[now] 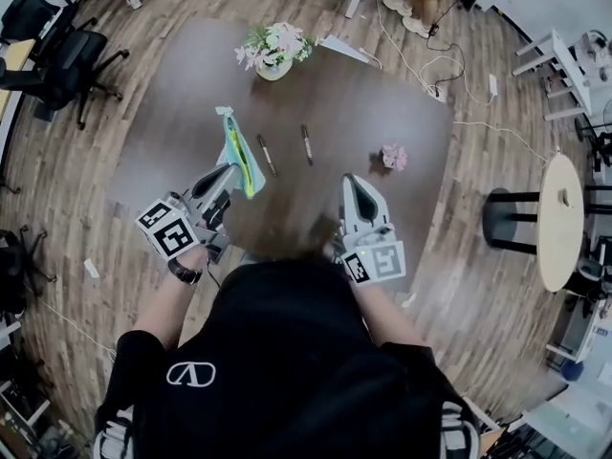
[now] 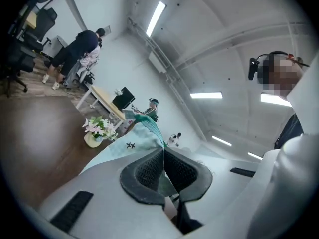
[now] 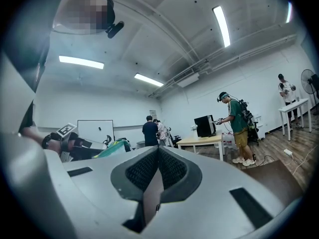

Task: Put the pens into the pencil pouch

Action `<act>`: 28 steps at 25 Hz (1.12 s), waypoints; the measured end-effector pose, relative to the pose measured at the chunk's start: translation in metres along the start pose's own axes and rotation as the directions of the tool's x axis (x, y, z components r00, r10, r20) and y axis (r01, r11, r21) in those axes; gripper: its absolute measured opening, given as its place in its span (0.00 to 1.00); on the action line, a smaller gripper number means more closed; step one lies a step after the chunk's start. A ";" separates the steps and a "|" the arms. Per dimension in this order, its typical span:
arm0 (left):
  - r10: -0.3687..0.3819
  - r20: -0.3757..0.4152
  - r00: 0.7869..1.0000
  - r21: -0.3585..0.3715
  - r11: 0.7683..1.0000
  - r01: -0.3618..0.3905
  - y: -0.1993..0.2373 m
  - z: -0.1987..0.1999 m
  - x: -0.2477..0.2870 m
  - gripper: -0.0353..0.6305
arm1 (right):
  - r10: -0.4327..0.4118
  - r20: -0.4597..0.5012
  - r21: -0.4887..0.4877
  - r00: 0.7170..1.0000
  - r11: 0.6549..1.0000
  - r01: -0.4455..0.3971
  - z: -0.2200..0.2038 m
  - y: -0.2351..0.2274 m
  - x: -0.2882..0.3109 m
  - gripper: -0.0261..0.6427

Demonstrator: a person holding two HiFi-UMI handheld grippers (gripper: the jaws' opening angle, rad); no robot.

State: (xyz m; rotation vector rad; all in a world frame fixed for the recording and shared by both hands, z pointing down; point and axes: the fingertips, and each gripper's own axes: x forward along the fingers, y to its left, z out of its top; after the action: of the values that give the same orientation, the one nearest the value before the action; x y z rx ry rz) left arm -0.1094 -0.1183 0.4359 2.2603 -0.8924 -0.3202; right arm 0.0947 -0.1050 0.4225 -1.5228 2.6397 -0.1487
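My left gripper (image 1: 232,172) is shut on an edge of the teal pencil pouch (image 1: 239,153), which hangs lifted off the dark table (image 1: 382,113). In the left gripper view the pouch (image 2: 130,144) runs out from between the closed pads of that gripper (image 2: 163,154). Two dark pens (image 1: 267,154) (image 1: 307,144) lie on the table just beyond the pouch. My right gripper (image 1: 352,182) is held level to the right, shut with nothing in it (image 3: 158,156). The pouch (image 3: 112,147) also shows at the left of the right gripper view.
A vase of pale flowers (image 1: 274,50) stands at the table's far side, and a small pink object (image 1: 394,157) lies at the right. Office chairs (image 1: 57,55) stand at the left, a round side table (image 1: 561,220) at the right. People (image 3: 234,128) stand around the room.
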 end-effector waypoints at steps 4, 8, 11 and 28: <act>-0.003 0.045 0.999 -0.029 1.000 0.005 -0.011 -0.003 -0.004 0.07 | 0.001 0.005 -0.003 1.000 1.000 -0.001 0.003 0.003 -0.001 0.04; 0.014 0.037 0.999 -0.036 0.999 -0.013 -0.008 -0.008 -0.009 0.07 | -0.014 0.000 -0.106 1.000 0.994 0.014 0.003 0.009 0.002 0.06; 0.029 0.038 0.999 -0.026 0.999 -0.028 -0.006 -0.008 -0.011 0.07 | -0.023 0.046 -0.210 0.999 0.977 0.032 0.013 0.016 0.010 0.63; 0.055 0.019 0.998 -0.033 0.998 -0.054 -0.013 -0.024 -0.018 0.07 | -0.091 -0.479 -0.187 0.873 0.982 -0.001 -0.146 -0.066 0.154 0.63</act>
State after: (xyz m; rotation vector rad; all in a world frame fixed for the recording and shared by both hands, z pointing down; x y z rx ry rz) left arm -0.1051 -0.0872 0.4443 2.2028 -0.9508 -0.3305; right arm 0.0555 -0.2658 0.5715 -1.8094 3.0746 -0.3460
